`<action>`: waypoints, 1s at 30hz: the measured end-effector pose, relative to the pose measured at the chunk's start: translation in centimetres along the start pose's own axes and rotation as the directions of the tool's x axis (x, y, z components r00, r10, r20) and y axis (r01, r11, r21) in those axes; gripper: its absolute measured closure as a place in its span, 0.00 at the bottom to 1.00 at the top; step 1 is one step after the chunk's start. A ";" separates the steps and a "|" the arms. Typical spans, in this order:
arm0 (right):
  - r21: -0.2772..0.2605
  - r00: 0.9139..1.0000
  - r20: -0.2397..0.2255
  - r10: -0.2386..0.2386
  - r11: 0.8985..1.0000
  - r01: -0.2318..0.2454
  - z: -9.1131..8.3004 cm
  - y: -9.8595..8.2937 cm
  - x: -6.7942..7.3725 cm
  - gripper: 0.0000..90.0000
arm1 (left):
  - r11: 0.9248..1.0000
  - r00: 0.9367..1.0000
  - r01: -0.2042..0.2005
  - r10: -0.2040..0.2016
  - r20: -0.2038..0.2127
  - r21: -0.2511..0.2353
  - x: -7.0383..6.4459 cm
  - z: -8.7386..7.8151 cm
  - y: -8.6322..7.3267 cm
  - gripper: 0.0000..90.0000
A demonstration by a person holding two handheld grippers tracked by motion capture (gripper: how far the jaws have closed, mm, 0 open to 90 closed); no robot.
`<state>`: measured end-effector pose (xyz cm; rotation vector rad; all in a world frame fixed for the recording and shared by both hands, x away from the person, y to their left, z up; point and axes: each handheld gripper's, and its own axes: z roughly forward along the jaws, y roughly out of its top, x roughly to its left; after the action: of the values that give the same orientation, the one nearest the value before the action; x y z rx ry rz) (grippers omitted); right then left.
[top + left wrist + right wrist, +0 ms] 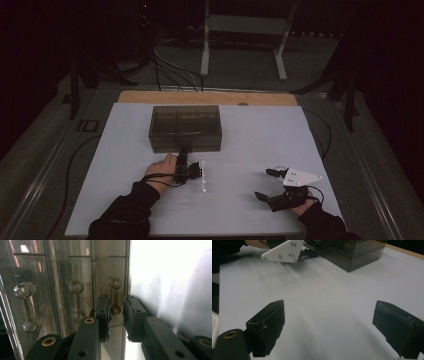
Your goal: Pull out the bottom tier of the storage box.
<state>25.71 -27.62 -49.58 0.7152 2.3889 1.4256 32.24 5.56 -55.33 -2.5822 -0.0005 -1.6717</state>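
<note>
Drawer box (185, 128) sits on the table (250, 135) toward its far side, left of centre. Left gripper (186, 150) lies just in front of the box w/ its tip at the box's front face; its jaws stand either side of a drawer handle (114, 295), w/ two more handles further left along that face. Right gripper (267, 184) rests near the front-right of the table, well apart from box & left gripper. Behind the table, a stand (245, 37) on the floor.
</note>
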 end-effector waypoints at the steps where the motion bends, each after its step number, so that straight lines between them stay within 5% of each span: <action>1: 0.001 1.000 0.000 -0.001 1.000 0.001 0.0 0.0 0.0 0.12 | 1.000 1.000 0.002 -0.002 -0.004 0.003 0.0 0.0 0.0 0.85; 30: -0.002 1.000 -0.001 0.004 1.000 -0.004 0.0 0.0 0.0 0.12 | 1.000 1.000 0.029 -0.029 0.008 0.003 0.3 -0.8 0.2 0.89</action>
<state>25.71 -27.64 -49.57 0.7195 2.3881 1.4298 31.70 5.31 -54.72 -2.5998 -0.0406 -1.6695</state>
